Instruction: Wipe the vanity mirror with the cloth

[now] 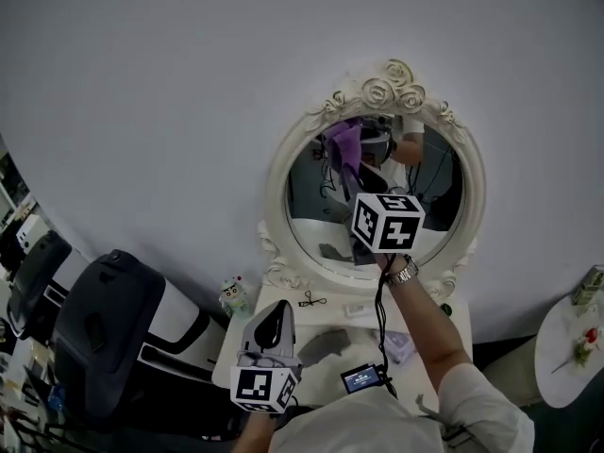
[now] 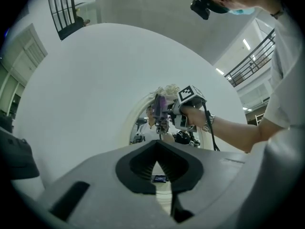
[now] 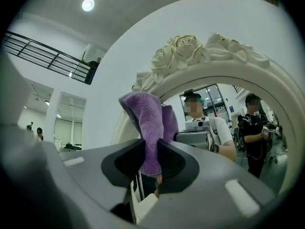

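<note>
The oval vanity mirror [image 1: 311, 210] has a white frame with roses on top and stands against the white wall. My right gripper [image 1: 351, 163] is raised in front of the glass, shut on a purple cloth [image 1: 343, 143] that lies against the mirror's upper left part. In the right gripper view the cloth [image 3: 150, 123] hangs pinched between the jaws of the right gripper [image 3: 152, 168], close below the rose frame [image 3: 190, 56]. My left gripper [image 1: 275, 317] hovers low over the vanity top, shut and holding nothing. From the left gripper [image 2: 156, 163] I see the mirror [image 2: 141, 123] and cloth [image 2: 159, 106].
The white vanity top [image 1: 448, 324] carries a small figurine [image 1: 233, 295], a black tool [image 1: 312, 300], a flat white piece [image 1: 359, 310] and a small screen device [image 1: 363, 377]. A black and white chair [image 1: 113, 328] stands at left. A round side table [image 1: 566, 357] is at right.
</note>
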Available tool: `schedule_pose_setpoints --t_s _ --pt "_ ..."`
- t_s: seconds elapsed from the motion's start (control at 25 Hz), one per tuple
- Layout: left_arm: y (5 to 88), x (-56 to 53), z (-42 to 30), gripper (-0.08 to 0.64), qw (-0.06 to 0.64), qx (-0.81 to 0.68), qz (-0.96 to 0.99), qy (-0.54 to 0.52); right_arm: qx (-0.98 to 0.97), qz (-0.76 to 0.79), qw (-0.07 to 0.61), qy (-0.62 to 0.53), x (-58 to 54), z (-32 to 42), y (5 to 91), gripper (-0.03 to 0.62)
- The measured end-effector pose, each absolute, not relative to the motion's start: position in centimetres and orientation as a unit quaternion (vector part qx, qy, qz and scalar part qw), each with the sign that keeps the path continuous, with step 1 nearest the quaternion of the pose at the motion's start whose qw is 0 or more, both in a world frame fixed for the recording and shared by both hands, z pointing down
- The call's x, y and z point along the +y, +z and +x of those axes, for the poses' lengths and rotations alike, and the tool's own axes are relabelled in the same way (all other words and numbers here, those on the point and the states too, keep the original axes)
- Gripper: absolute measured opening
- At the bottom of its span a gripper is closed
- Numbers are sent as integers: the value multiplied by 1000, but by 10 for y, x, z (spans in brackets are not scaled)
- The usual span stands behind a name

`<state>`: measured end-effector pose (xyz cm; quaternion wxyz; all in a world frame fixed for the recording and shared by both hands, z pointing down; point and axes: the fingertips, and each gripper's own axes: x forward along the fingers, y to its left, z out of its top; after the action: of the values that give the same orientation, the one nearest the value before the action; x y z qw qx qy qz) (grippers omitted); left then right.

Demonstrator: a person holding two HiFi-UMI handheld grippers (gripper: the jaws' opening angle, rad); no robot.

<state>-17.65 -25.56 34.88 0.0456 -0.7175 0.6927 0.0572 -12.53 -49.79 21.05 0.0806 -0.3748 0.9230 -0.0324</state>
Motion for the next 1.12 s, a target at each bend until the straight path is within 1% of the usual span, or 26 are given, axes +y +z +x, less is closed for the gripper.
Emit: schedule_pose_setpoints --t_s 0.2,0.36,0.56,0.88,1.12 --pt "351 -262 -182 -2 42 696 -715 53 918 -381 92 -52 -514 -121 210 87" --pt "354 -277 -169 -2 39 674 -736 48 913 -390 103 -60 -520 -103 208 89" --pt "361 -296 -146 -2 31 637 -769 41 895 -428 114 -53 -532 -59 204 91" --pt "367 -315 -109 -2 23 580 -813 43 850 -514 110 -42 -546 27 211 92" --pt "370 -316 -90 -2 19 557 -829 44 825 -554 99 -40 -549 65 221 91"
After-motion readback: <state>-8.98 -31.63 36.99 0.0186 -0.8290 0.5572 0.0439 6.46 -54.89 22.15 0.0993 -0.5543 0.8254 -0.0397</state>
